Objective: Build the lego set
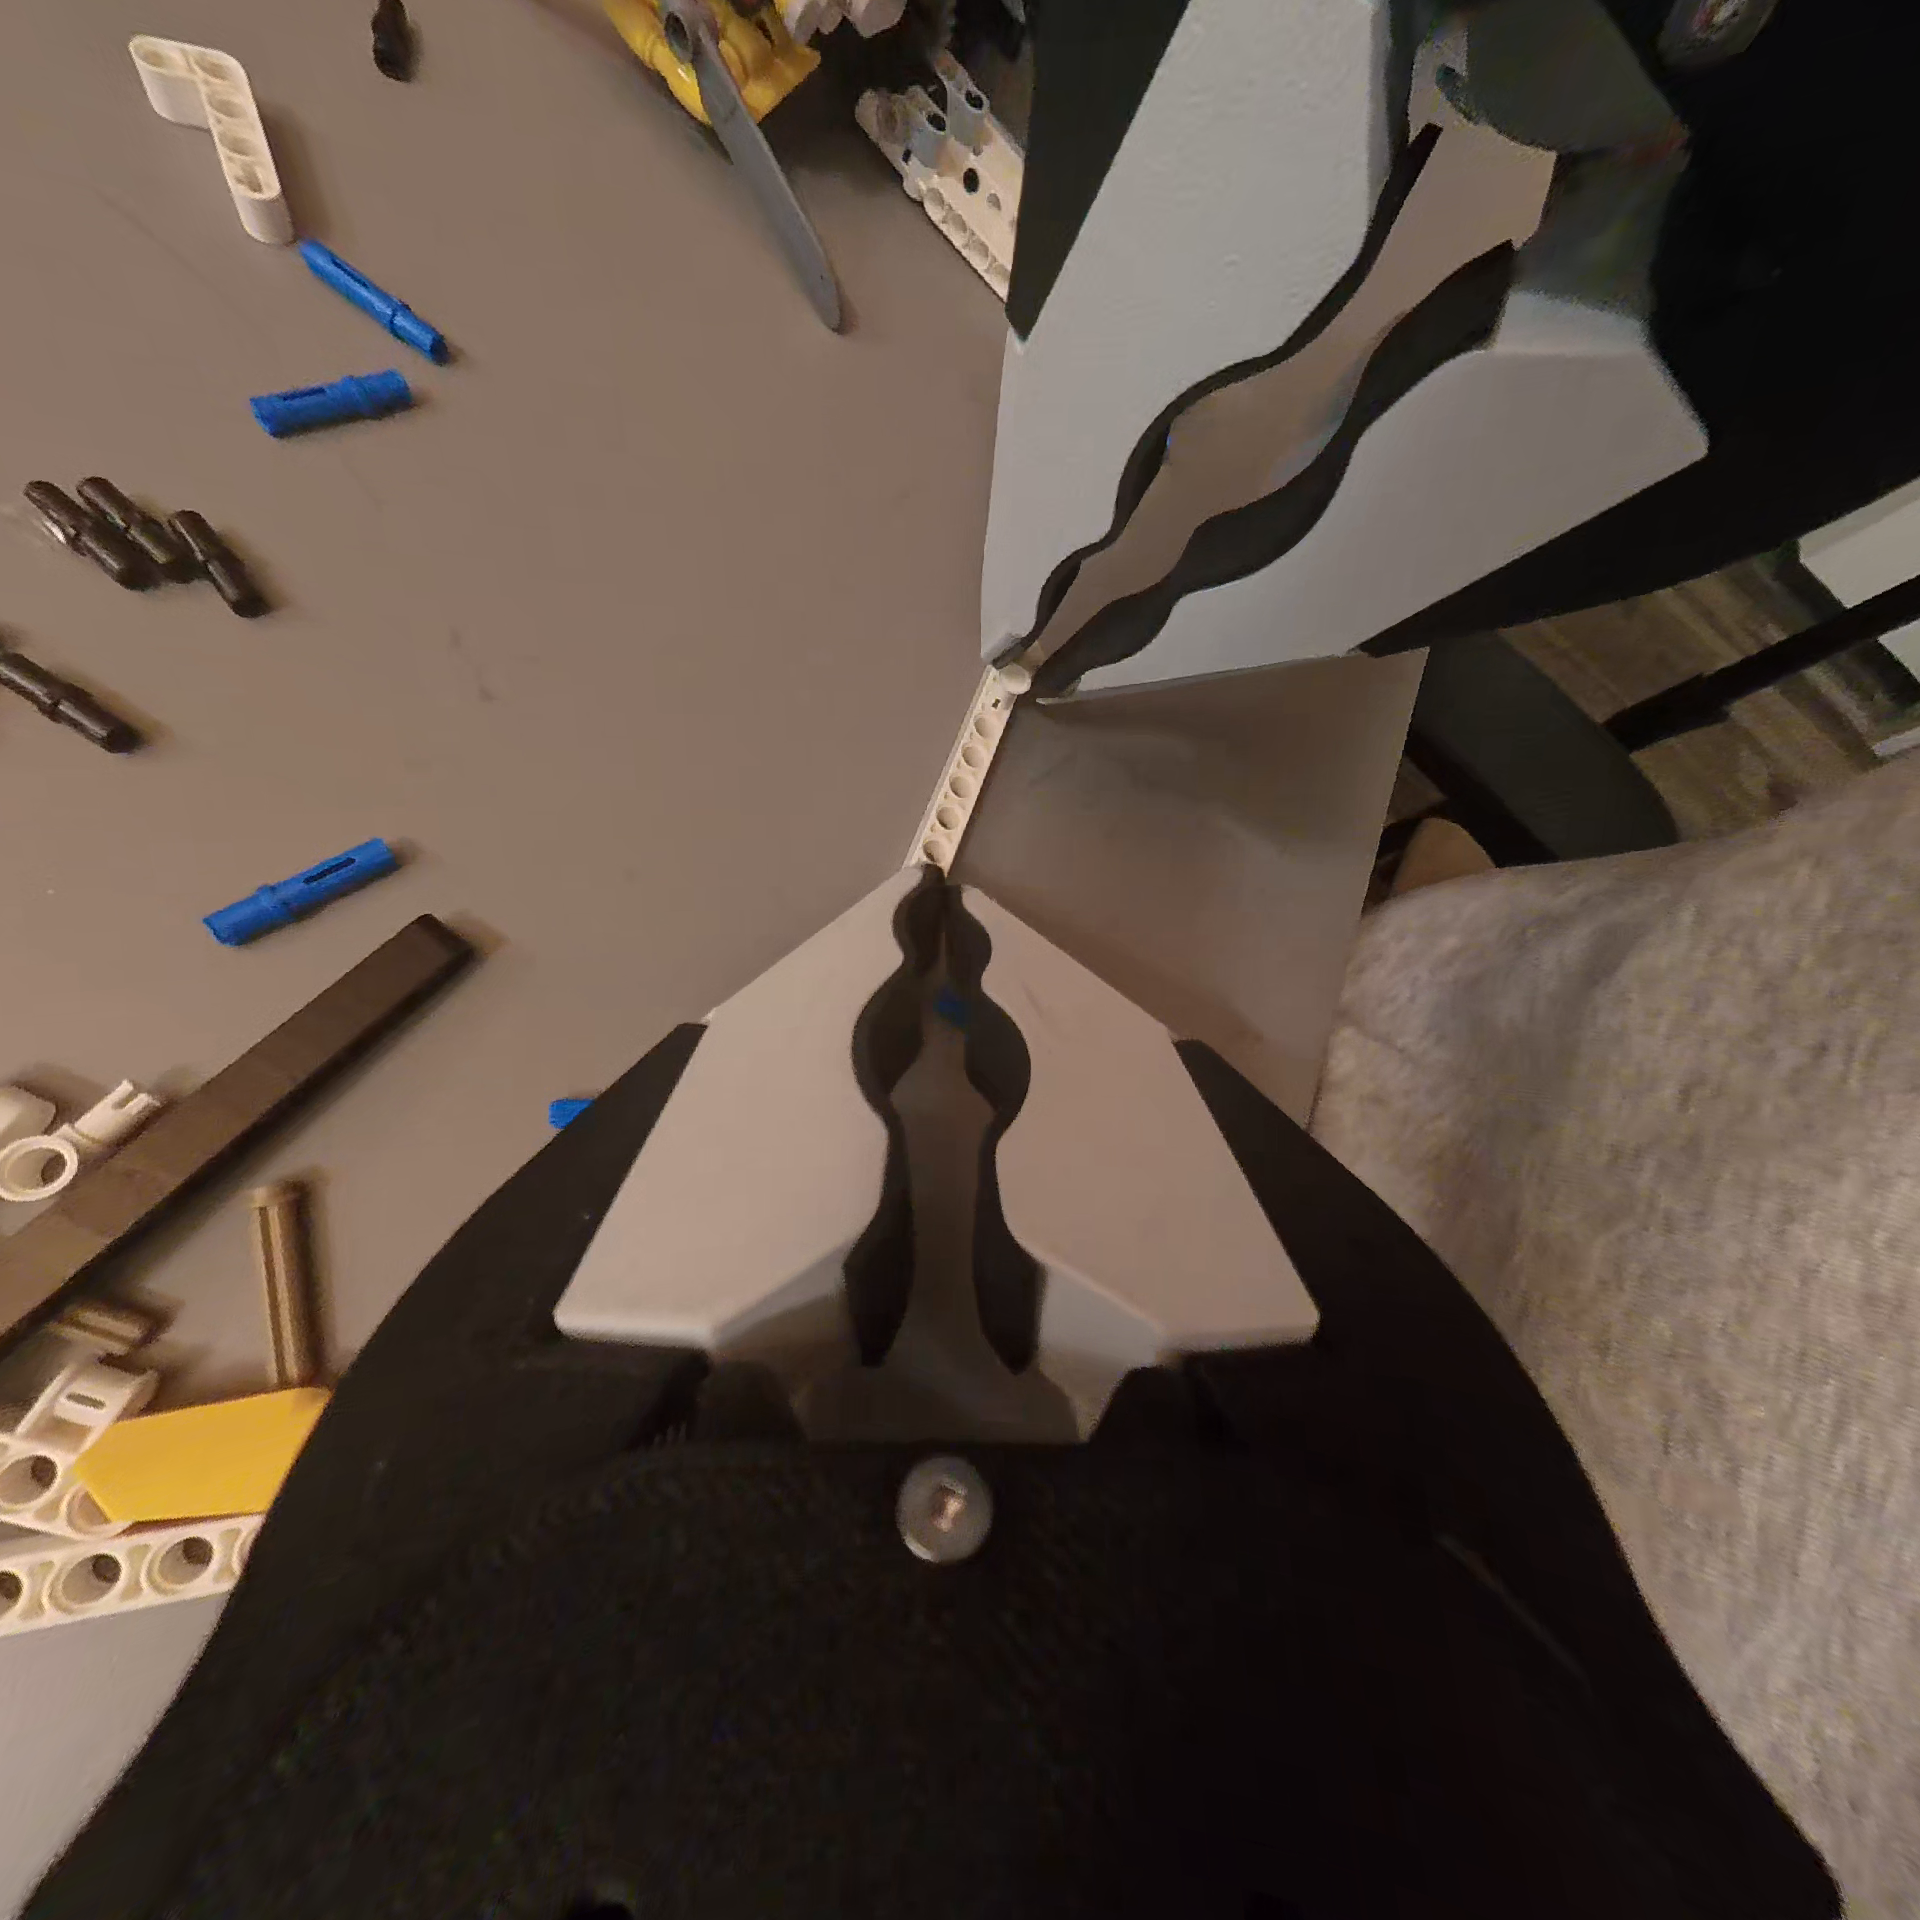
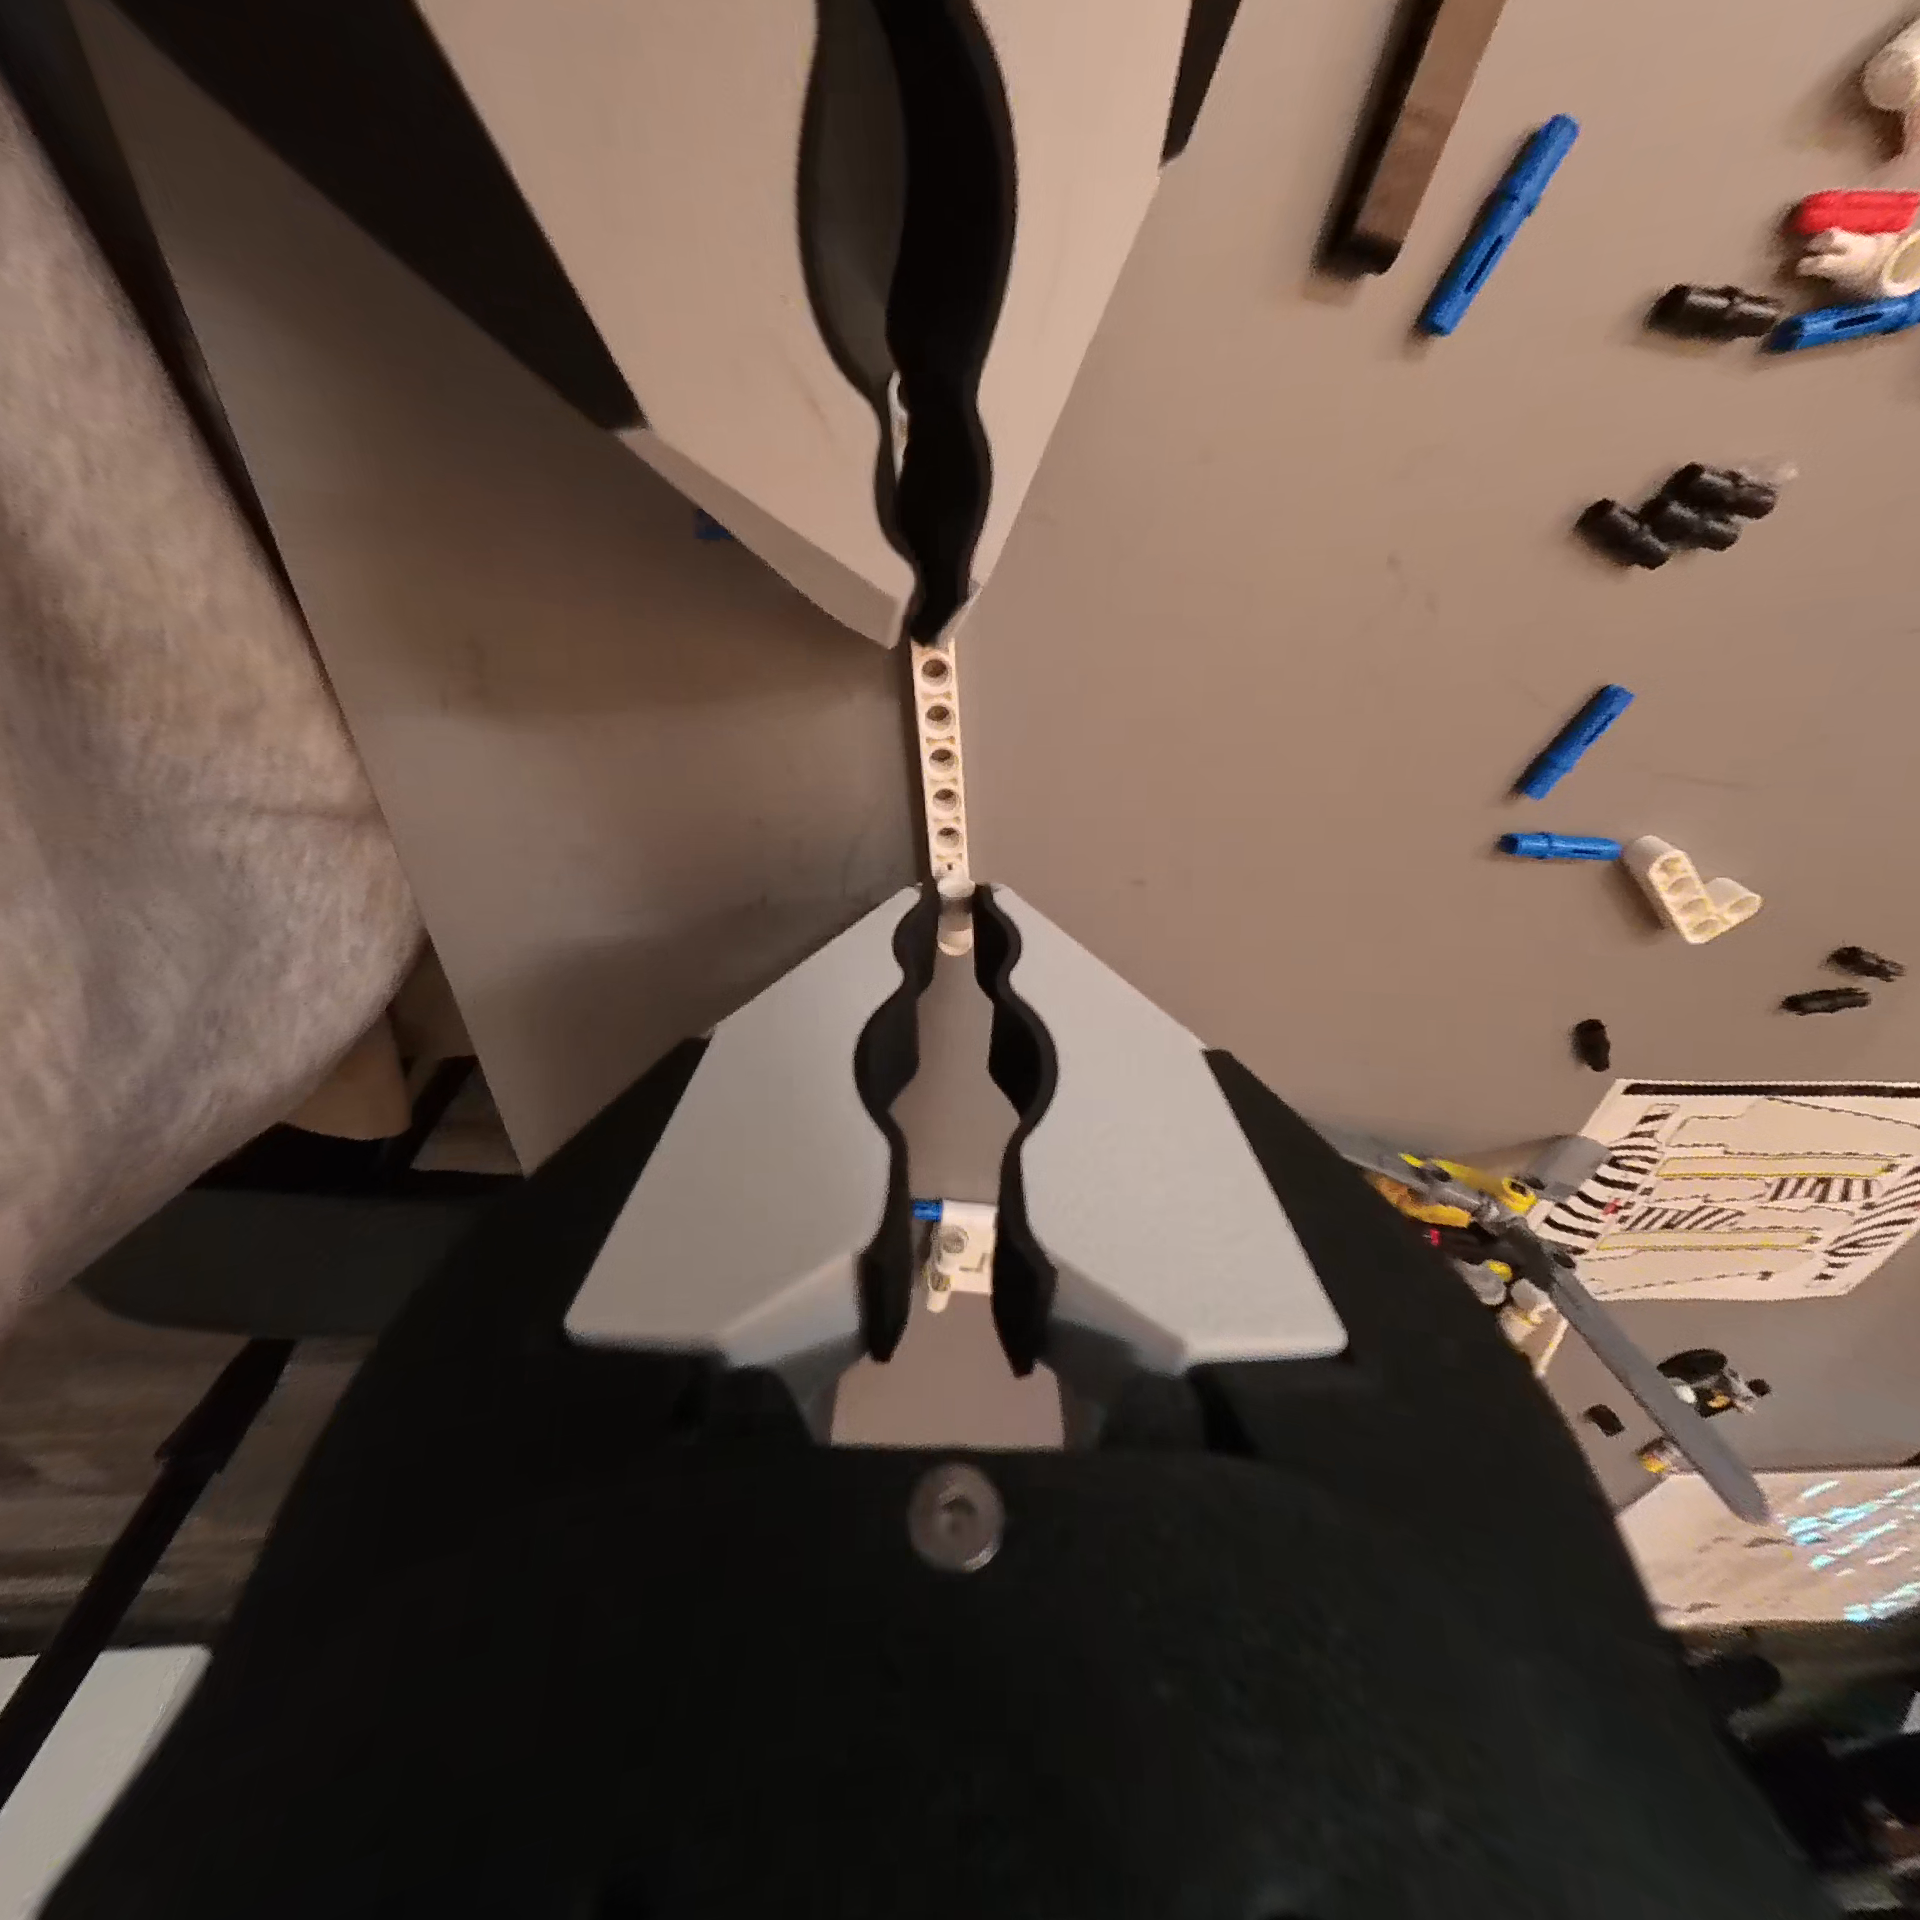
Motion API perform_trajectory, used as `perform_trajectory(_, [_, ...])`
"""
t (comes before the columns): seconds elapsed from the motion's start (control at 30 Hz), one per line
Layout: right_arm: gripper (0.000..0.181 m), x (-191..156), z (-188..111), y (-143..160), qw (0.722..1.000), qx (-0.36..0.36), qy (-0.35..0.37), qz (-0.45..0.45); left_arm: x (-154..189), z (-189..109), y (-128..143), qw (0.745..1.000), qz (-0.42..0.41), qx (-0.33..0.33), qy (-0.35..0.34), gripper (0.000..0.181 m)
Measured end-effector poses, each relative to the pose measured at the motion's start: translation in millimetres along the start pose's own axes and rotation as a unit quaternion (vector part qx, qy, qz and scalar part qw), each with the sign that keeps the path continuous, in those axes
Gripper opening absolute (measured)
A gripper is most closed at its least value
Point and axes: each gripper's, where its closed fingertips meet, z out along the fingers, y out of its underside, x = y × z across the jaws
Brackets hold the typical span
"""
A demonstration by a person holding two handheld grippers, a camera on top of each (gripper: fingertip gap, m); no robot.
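both claws, left claw (image 1: 935,894) and right claw (image 2: 951,914), are clenched on opposite ends of the white beam (image 2: 940,758). it is likely light, stiff and slick, so the end grips suit it.

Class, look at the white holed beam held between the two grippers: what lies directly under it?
Under the white beam only bare grey table shows. Each end is clamped, in the left gripper and the right gripper, so whatever lies under those ends is covered.
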Motion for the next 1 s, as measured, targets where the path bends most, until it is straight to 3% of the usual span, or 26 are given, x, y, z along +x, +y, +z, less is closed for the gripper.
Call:
perform_trajectory(0.43, [0.005,0.1,0.6,-3.0,1.000,0.022,0.012,0.000,0.5,0.8,1.9,1.000,-0.012,-0.005,0.010,0.000])
perform_trajectory(0.57, [0.005,-10.6,7.3,-8.0,0.999,0.047,-0.023,0.006,2.1,0.4,2.2,1.000,-0.013,-0.004,0.016,0.000])
perform_trajectory(0.7, [0.000,-4.0,4.9,-9.1,0.998,0.052,0.027,-0.033,1.0,-0.4,1.5,1.000,-0.023,0.000,0.020,0.000])
perform_trajectory(1.0, [0.000,16.3,-25.1,10.3,0.983,0.144,0.034,0.105,2.7,-0.2,2.1,0.999,-0.030,-0.002,0.035,0.000])
